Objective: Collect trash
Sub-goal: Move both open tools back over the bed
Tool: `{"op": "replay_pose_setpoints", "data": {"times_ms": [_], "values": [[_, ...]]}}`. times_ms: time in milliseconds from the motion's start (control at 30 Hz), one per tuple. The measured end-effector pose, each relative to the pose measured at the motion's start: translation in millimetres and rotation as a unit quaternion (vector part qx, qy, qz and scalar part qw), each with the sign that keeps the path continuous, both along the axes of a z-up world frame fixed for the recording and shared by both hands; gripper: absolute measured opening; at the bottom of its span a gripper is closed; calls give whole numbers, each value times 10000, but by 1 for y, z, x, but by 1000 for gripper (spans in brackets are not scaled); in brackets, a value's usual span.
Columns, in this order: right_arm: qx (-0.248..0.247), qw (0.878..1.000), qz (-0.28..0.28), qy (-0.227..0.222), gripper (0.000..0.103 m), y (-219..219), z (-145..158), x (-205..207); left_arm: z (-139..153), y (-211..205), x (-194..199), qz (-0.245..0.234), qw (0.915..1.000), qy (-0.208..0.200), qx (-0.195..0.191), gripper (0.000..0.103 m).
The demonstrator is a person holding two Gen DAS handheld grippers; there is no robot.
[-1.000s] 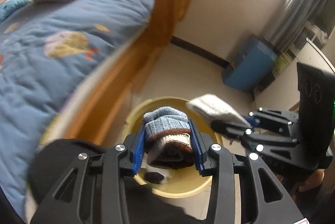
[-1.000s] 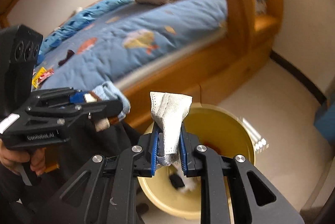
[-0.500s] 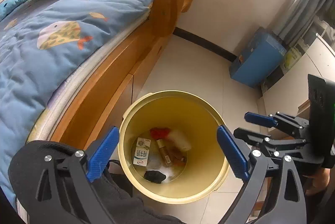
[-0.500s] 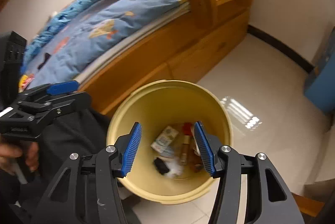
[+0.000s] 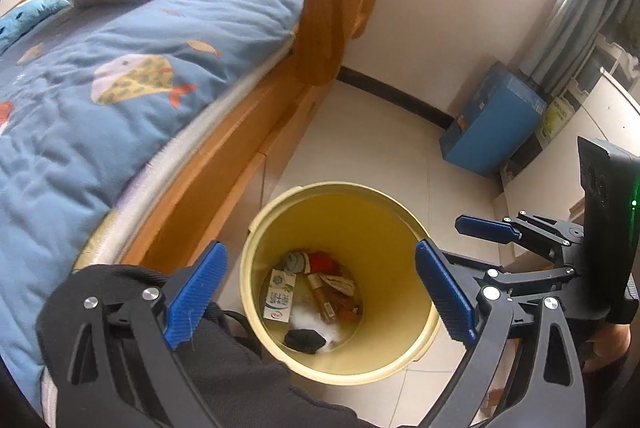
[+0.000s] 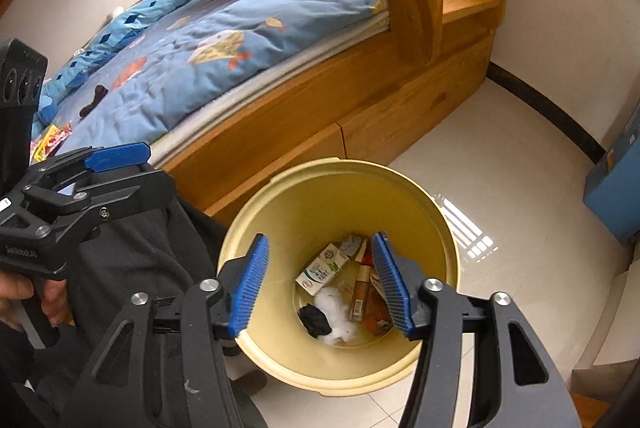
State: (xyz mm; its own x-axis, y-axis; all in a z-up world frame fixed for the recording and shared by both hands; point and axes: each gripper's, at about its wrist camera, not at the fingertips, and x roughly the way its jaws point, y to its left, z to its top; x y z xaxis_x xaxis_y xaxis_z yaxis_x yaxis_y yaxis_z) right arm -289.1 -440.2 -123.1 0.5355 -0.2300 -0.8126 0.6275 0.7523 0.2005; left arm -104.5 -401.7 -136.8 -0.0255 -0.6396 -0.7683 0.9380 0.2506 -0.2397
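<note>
A yellow bin [image 5: 340, 185] [image 6: 332, 163] stands on the tiled floor beside the bed. In its bottom lie a white-green carton [image 5: 280, 294] [image 6: 322, 270], a brown bottle [image 6: 360, 292], a black scrap [image 5: 304, 338], a white wad [image 6: 338, 312], a red item [image 5: 322, 262] and a blue-grey sock [image 5: 296, 262]. My left gripper [image 5: 320, 248] hangs wide open over the bin with nothing between its fingers. My right gripper [image 6: 320, 239] is over the bin too; its jaws are opening and empty. Each wrist view shows the other gripper at its edge [image 5: 484, 228] [image 6: 116, 153].
A wooden bed frame [image 6: 360, 99] with a blue fish-print quilt [image 5: 120, 75] runs along the left of the bin. Wrappers [image 6: 52, 139] and a dark scrap [image 6: 94, 99] lie on the quilt. A blue box [image 5: 492, 131] stands by the wall. A person's dark clothing [image 6: 140, 260] is close to the bin.
One second ago the left gripper was shut on a striped sock and the right on a pale cloth. Both have opened and let go; the sock now lies in the bin.
</note>
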Motion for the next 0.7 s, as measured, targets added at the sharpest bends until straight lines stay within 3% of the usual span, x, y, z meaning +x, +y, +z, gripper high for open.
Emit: {"op": "replay_pose_setpoints", "data": {"times_ms": [167,400,700], "values": [[-138,9993,340,-121,62,12,13,26,15,23,15,333,9990,-197,-223,95],[-459,9919,1069,-518,84,47,37,94,38,82,58,1137,9909,-590,-406,96],[-567,9684,2129,-1174,93,105,66,184,62,182,129,2483,9616,-1094,-418,99]]}}
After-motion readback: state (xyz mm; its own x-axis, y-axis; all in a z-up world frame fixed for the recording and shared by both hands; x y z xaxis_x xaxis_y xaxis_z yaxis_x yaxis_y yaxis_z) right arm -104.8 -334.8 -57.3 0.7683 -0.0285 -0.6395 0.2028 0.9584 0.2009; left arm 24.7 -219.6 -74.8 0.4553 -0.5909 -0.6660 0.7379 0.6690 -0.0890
